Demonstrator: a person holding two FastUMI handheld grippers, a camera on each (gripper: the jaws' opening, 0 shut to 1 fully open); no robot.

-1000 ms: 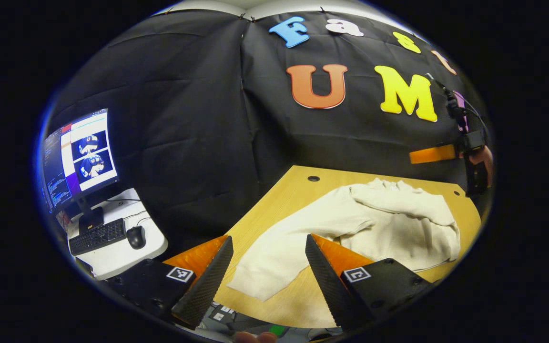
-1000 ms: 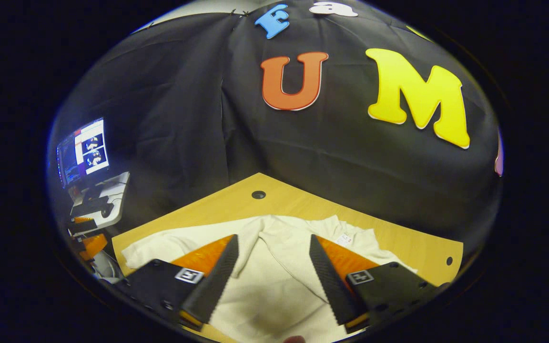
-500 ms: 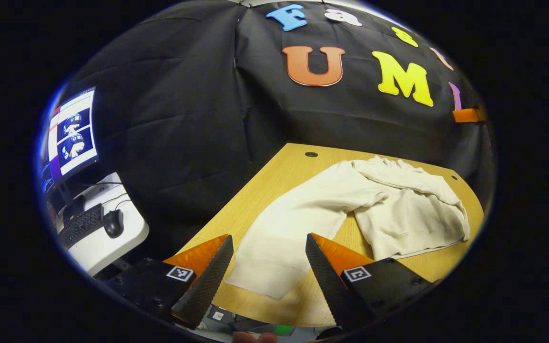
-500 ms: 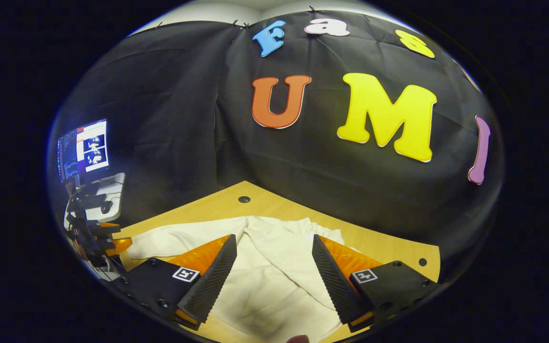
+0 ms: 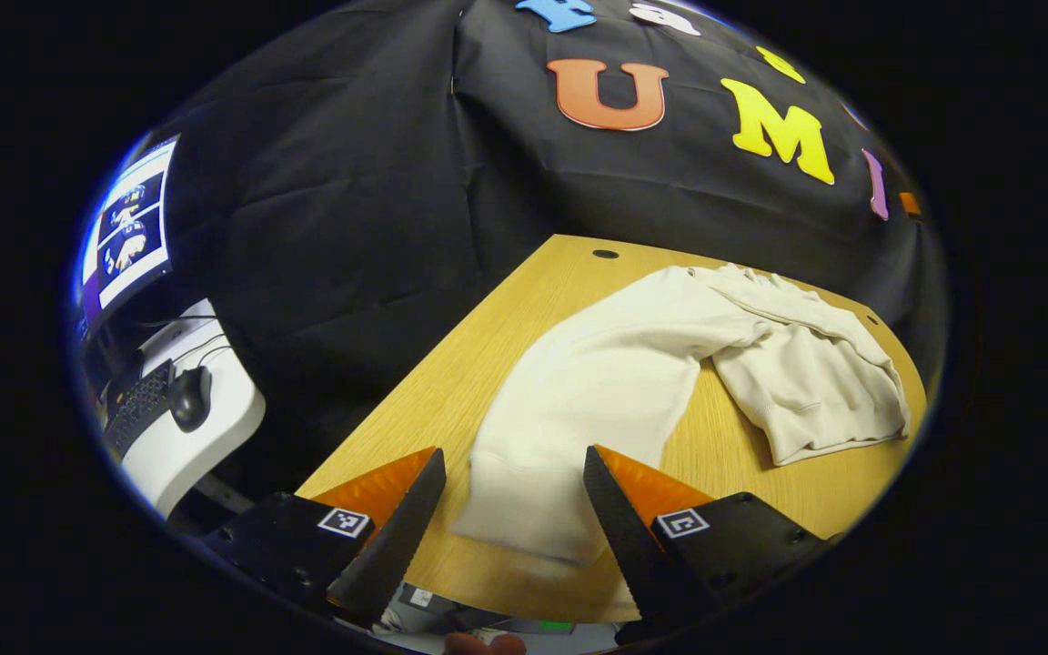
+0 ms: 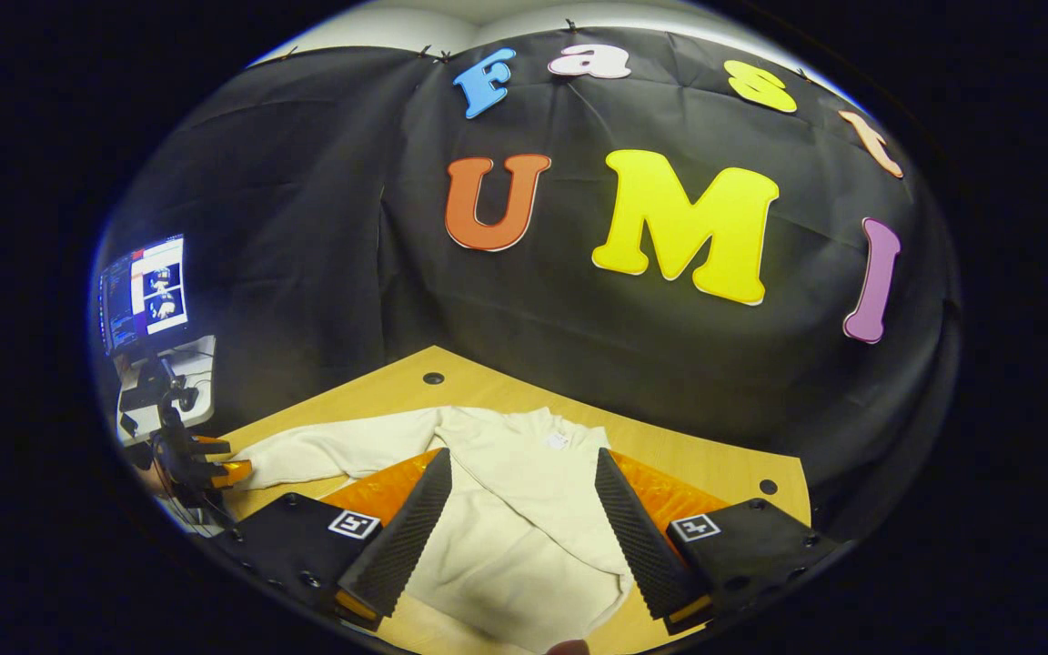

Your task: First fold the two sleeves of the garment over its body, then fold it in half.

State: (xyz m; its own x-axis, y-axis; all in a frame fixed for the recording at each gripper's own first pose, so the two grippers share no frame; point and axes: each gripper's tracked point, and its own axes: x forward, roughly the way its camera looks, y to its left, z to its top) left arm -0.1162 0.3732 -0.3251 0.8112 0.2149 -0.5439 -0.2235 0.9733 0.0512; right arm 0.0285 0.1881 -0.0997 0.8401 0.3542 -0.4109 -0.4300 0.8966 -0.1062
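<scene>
A long wooden table [image 5: 488, 364] with a pale grain and small round holes near its corners stands against the black cloth wall [image 5: 351, 200], and the cream garment [image 5: 788, 364] lies across it, soft and thick like a fleecy sweatshirt. Its body sits bunched at the far end with one sleeve already lying over it, so I judge the first sleeve fold done and the second one the step in hand. The other sleeve [image 5: 597, 391] stretches out flat along the table toward the near edge, its ribbed cuff [image 5: 524, 518] ending just between the fingers of the left gripper [image 5: 510, 509]. That gripper hangs over the cuff with its jaws spread wide and nothing in them, placed there, I would say, to pinch the cuff and carry it over the body. The right gripper [image 6: 524, 509] hovers above the garment's body, its jaws likewise apart and empty. Off to the side a monitor [image 5: 124, 227], keyboard [image 5: 137, 409] and mouse [image 5: 189, 398] sit on a white desk [image 5: 206, 437].
</scene>
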